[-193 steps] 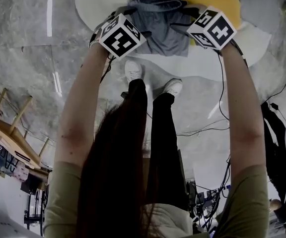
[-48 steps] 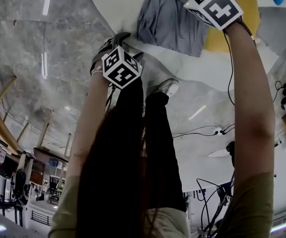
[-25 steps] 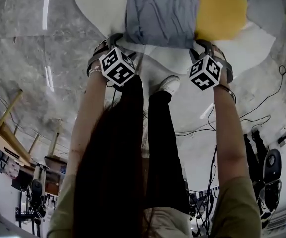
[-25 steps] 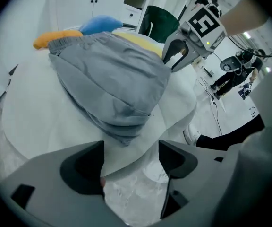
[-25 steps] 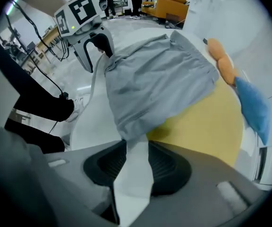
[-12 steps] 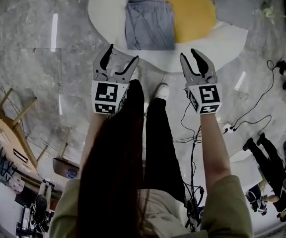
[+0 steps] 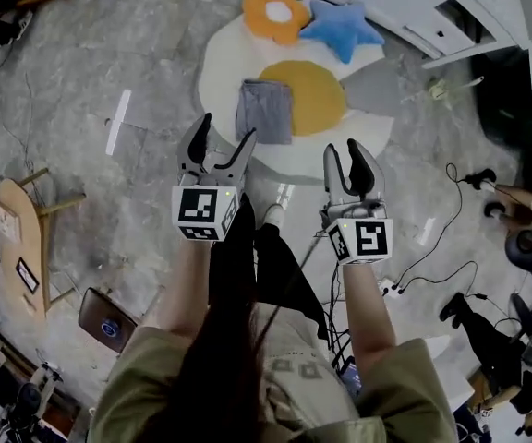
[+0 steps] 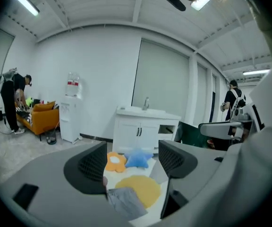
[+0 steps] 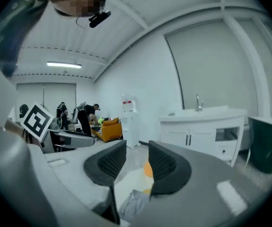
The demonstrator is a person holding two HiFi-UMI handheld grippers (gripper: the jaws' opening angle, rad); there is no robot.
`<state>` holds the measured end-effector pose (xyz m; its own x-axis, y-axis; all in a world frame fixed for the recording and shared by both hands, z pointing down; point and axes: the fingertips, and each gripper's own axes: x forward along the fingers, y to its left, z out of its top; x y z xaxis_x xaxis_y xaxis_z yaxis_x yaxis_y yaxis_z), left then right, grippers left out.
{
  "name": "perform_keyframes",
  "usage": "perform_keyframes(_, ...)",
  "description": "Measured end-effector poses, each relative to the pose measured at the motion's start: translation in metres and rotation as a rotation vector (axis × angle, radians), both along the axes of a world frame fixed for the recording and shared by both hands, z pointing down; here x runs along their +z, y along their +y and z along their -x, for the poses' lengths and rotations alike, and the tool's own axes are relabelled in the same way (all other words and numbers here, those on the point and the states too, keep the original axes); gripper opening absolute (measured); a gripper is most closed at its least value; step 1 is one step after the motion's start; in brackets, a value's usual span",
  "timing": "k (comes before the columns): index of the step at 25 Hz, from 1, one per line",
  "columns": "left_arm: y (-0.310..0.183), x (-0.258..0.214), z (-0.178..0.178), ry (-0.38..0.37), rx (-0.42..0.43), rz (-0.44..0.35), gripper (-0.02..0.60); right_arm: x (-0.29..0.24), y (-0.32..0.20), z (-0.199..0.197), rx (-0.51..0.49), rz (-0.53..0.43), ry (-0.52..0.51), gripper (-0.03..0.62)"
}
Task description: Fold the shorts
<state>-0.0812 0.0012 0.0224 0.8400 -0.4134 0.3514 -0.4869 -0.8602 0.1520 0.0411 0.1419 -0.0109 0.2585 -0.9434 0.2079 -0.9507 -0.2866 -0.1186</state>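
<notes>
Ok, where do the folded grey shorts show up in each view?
Head view: shorts upper centre, far below.
Left gripper view: bottom centre, seen through the jaw gap.
Right gripper view: bottom centre, through the jaw gap.
Shared landmark: white mat under them.

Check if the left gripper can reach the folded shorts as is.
Probably not from here: the left gripper is held high, open and empty, while the shorts lie on the egg-shaped rug below. Nothing blocks the way down.

ITEM COUNT

Two tools: left tool [image 7: 226, 129], right tool [image 7: 344, 150]. One pair of folded shorts [image 7: 264, 111], at 12 o'clock from them. One egg-shaped rug [image 7: 220, 63]. Two cushions at its 12 o'clock edge: one orange flower [image 7: 276, 13], one blue star [image 7: 343, 28].
</notes>
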Motion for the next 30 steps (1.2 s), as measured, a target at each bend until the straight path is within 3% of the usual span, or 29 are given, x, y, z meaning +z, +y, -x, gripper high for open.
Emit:
perform_keyframes(6,0.037,-0.158,0.017,0.162,-0.033,-0.163,0.339,-0.163,0.021,0.024,-0.038,-0.17,0.178,0.135)
perform_keyframes(11,0.071,-0.232,0.039,0.205,-0.04,-0.305,0.225,-0.219,0.046,0.043,-0.033,-0.232,0.227,0.133)
perform_keyframes(16,0.081,-0.258,0.063,0.202,-0.116,-0.418,0.087,-0.237,0.066,0.053,0.017,-0.257,0.258,0.111)
perform_keyframes(18,0.085,-0.261,0.067,0.221,-0.125,-0.412,0.039,-0.241,0.073,0.056,0.033,-0.262,0.286,0.043)
perform_keyframes(20,0.09,-0.263,0.068,0.241,-0.126,-0.406,0.021,-0.242,0.078,0.059,0.037,-0.265,0.305,0.004)
perform_keyframes(30,0.106,-0.277,0.065,0.308,-0.091,-0.438,0.011,-0.262,0.083,0.073,0.041,-0.327,0.328,0.002)
